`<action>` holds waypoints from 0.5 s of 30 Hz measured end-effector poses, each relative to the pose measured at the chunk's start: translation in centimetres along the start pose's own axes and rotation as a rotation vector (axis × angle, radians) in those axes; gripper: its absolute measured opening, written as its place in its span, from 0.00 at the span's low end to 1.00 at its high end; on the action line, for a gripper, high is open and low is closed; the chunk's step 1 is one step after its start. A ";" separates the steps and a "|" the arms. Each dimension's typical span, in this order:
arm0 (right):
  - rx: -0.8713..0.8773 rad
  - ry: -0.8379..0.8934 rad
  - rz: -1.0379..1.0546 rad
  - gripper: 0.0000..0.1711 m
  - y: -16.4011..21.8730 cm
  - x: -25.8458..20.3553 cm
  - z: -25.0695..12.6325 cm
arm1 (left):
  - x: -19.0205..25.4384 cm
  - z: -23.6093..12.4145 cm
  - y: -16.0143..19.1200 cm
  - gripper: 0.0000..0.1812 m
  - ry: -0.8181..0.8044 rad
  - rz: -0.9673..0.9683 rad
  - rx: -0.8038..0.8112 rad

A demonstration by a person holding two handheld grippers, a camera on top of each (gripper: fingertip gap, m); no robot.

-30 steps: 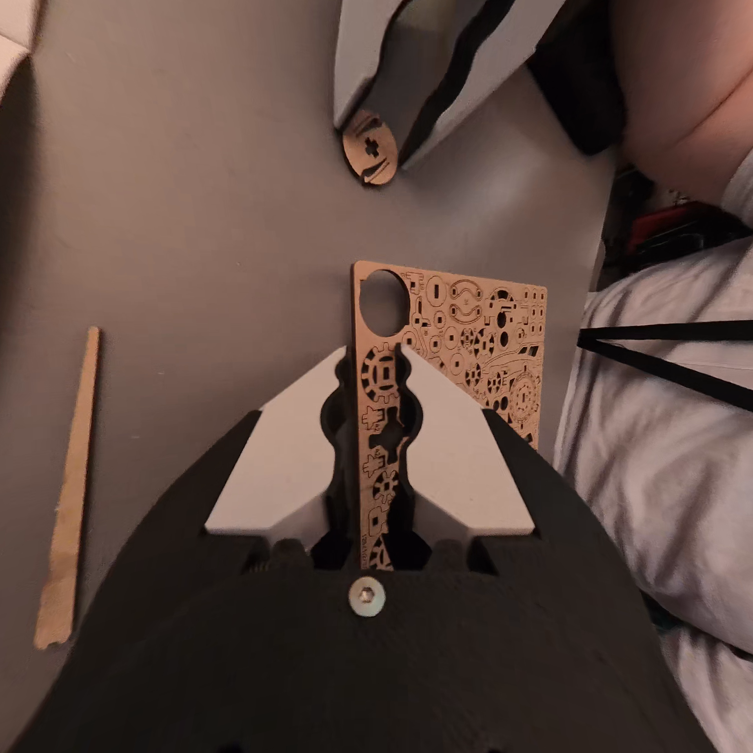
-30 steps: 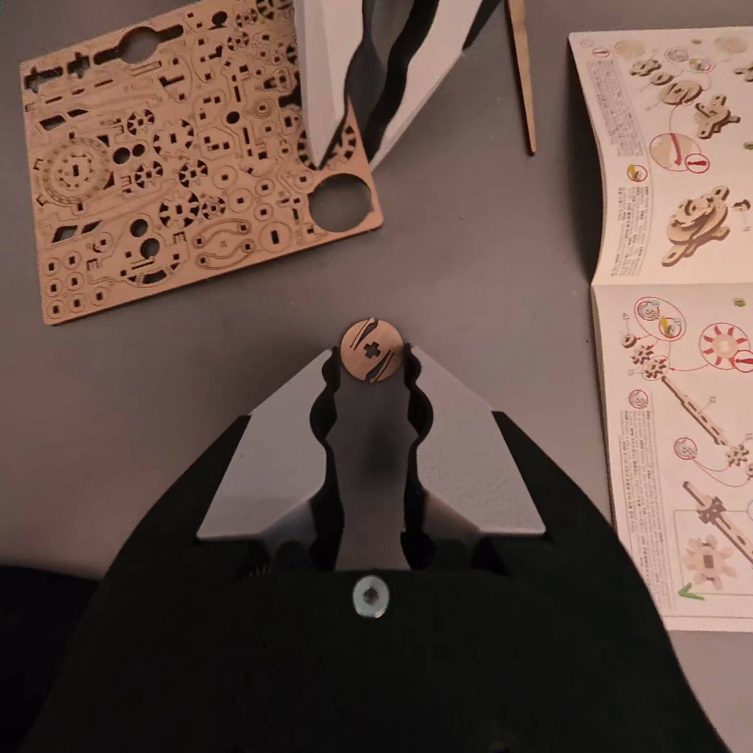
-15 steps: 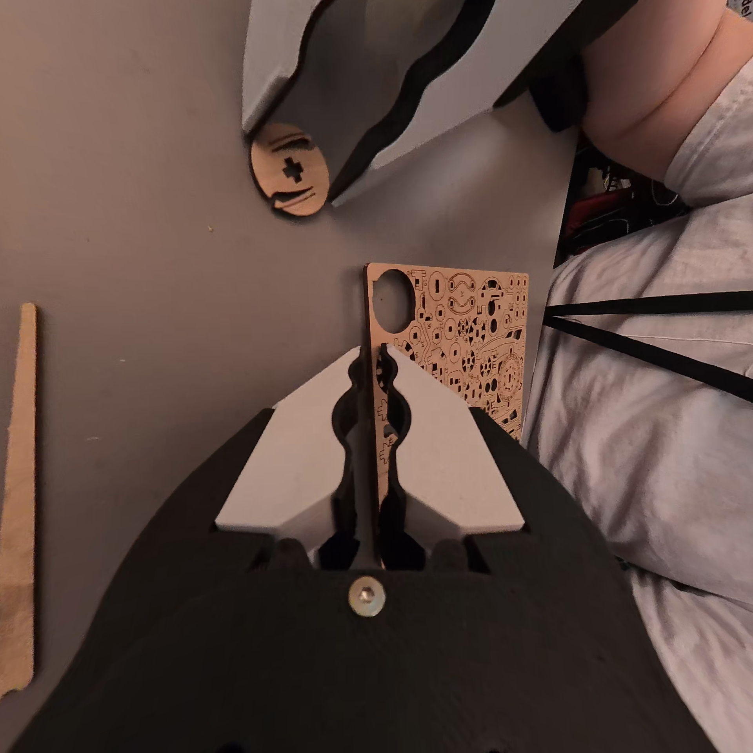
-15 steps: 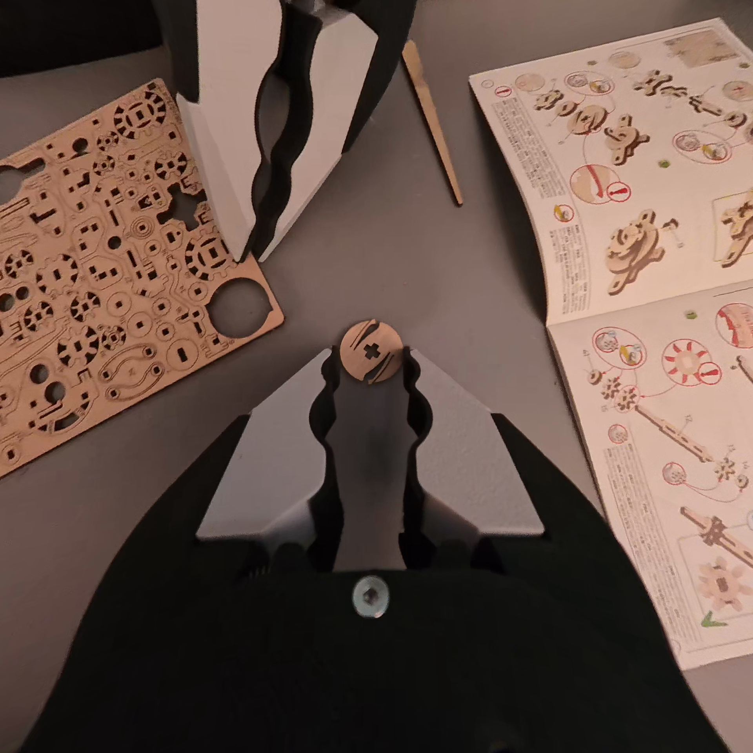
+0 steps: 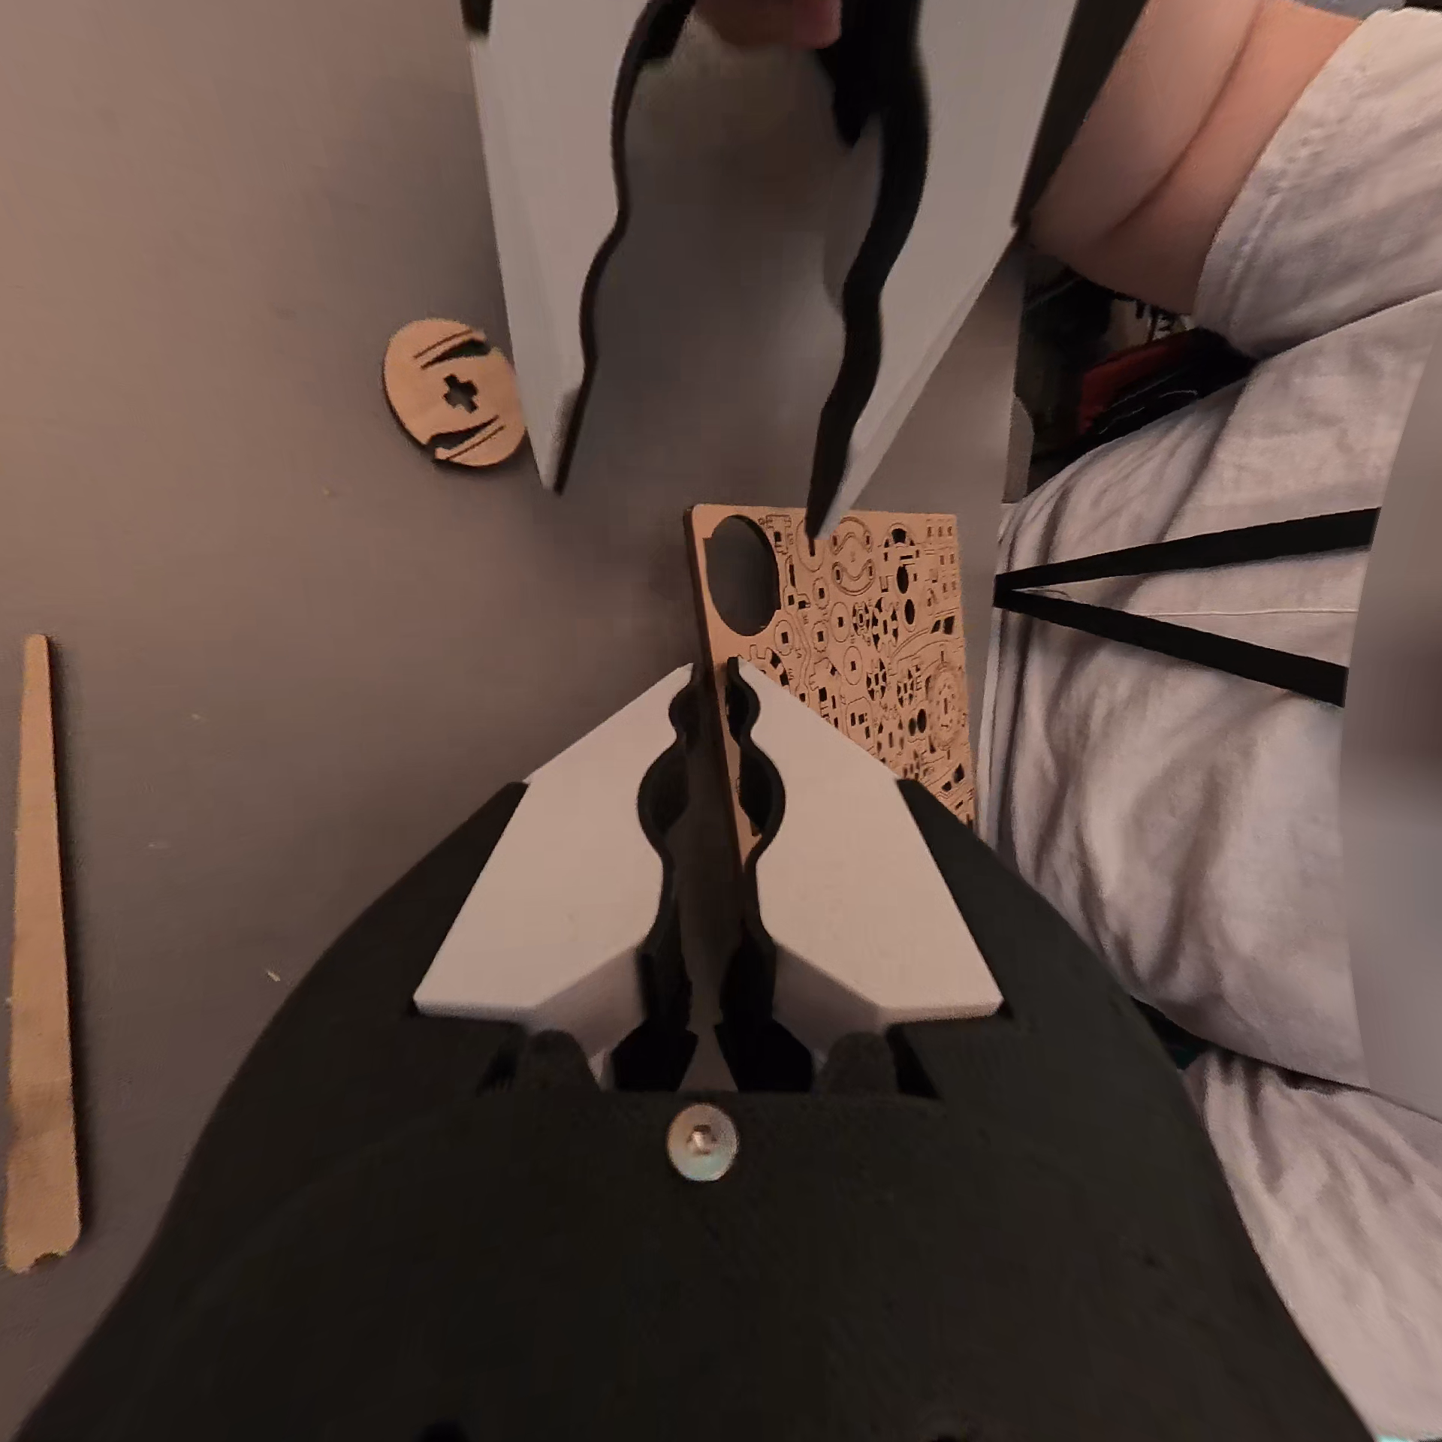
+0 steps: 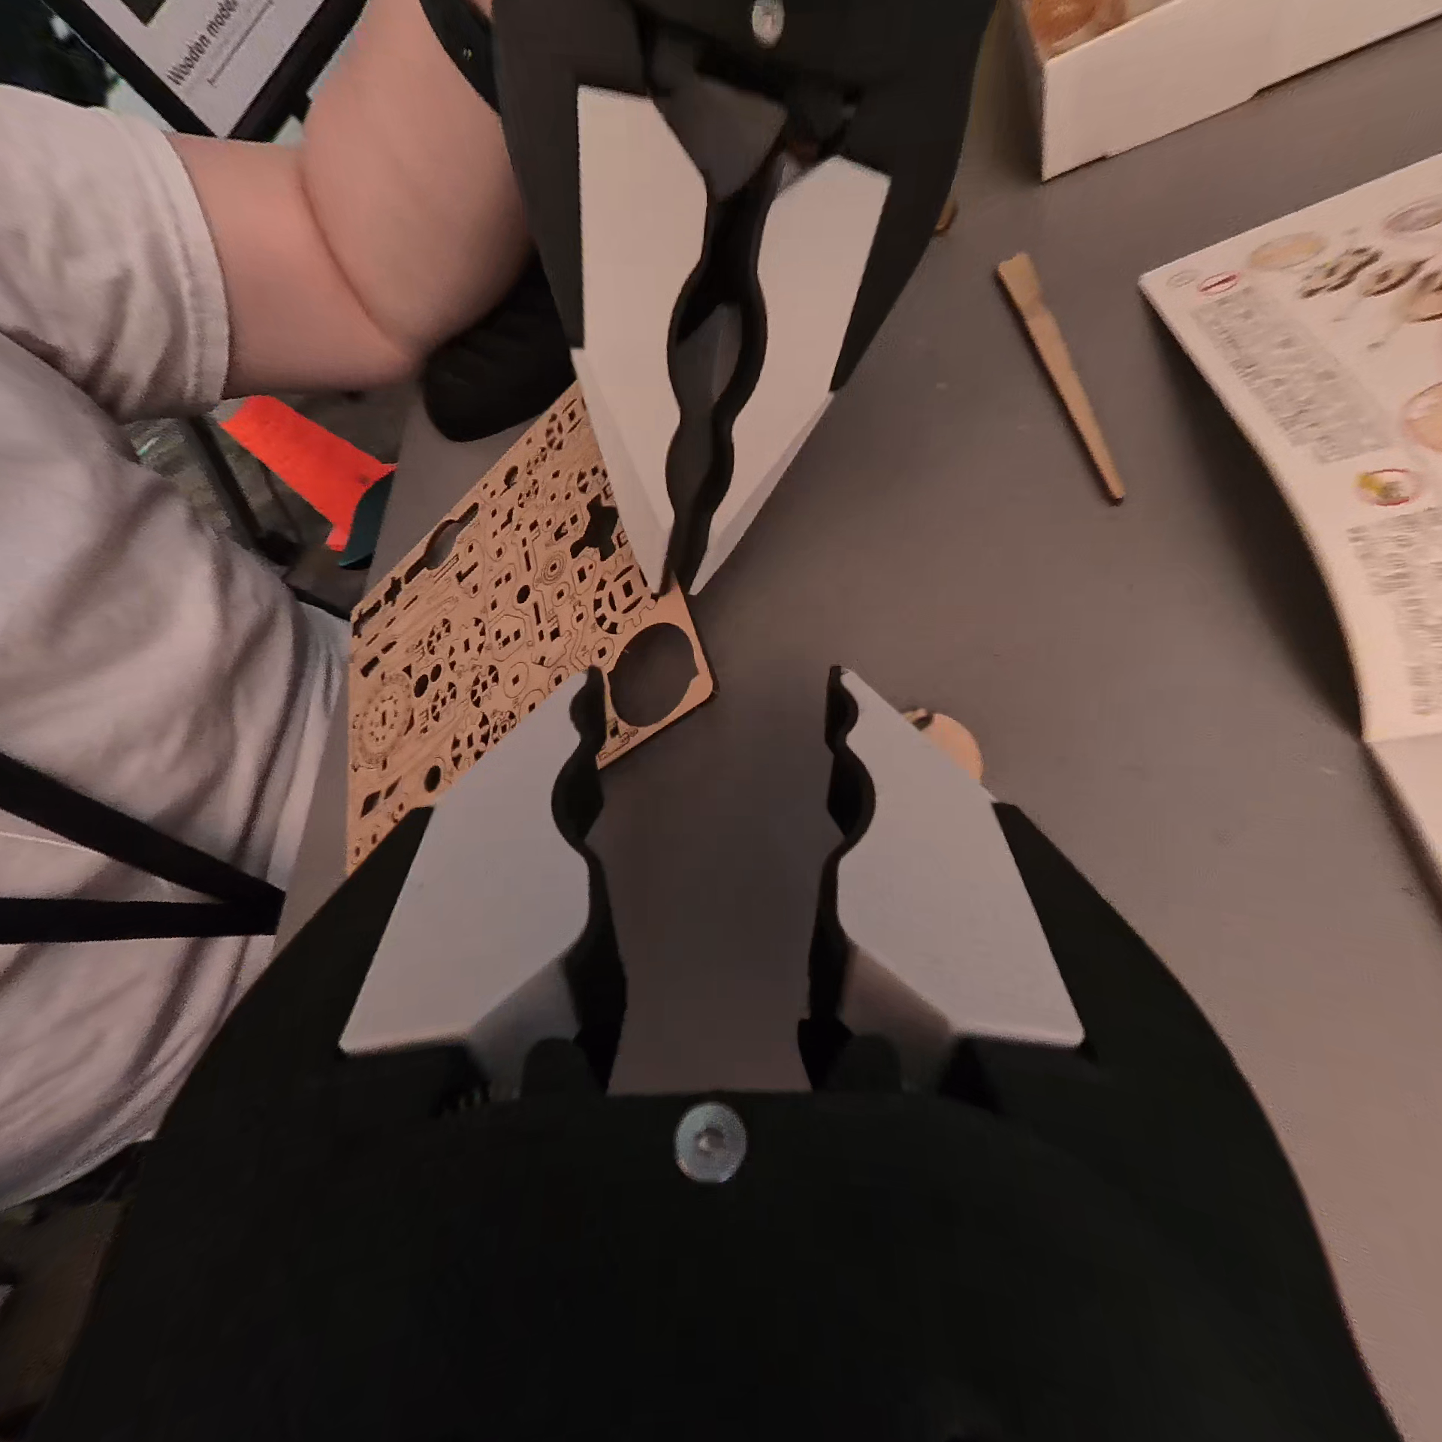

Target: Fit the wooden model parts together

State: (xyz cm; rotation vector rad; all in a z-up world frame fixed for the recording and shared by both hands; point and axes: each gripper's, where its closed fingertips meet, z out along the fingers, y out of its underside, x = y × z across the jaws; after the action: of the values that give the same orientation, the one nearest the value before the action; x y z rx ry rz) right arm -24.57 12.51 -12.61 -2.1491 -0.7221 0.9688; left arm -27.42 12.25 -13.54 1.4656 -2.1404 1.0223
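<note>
The left gripper point(image 5: 714, 687) clamped the tan laser-cut wooden sheet point(image 5: 874, 624) on edge, presenting parts; the right gripper point(image 6: 714, 687) gaped empty, the round wooden disc point(image 5: 452, 394) lying just left.

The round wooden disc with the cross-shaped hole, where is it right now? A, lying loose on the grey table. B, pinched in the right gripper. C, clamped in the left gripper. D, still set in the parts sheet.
A: the round wooden disc lies flat on the grey table, beside the open right gripper, while the left gripper clamps the parts sheet.
</note>
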 end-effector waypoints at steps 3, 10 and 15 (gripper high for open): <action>0.000 -0.090 0.035 0.31 -0.2 -1.5 0.7 | 0.9 -0.5 -0.4 0.02 0.014 0.021 0.023; -0.024 -0.365 0.234 0.00 -0.1 -4.6 1.0 | 3.1 -1.6 -1.8 0.01 0.040 0.106 0.090; 0.026 -0.363 0.168 0.00 -1.2 -5.2 0.0 | 4.0 -5.1 -2.7 0.08 0.074 0.108 0.228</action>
State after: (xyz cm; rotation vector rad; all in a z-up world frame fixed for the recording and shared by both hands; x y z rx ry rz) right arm -27.81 9.65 -9.55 -2.0582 -0.6986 1.4743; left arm -27.13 12.77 -6.52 1.3957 -2.1271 1.3772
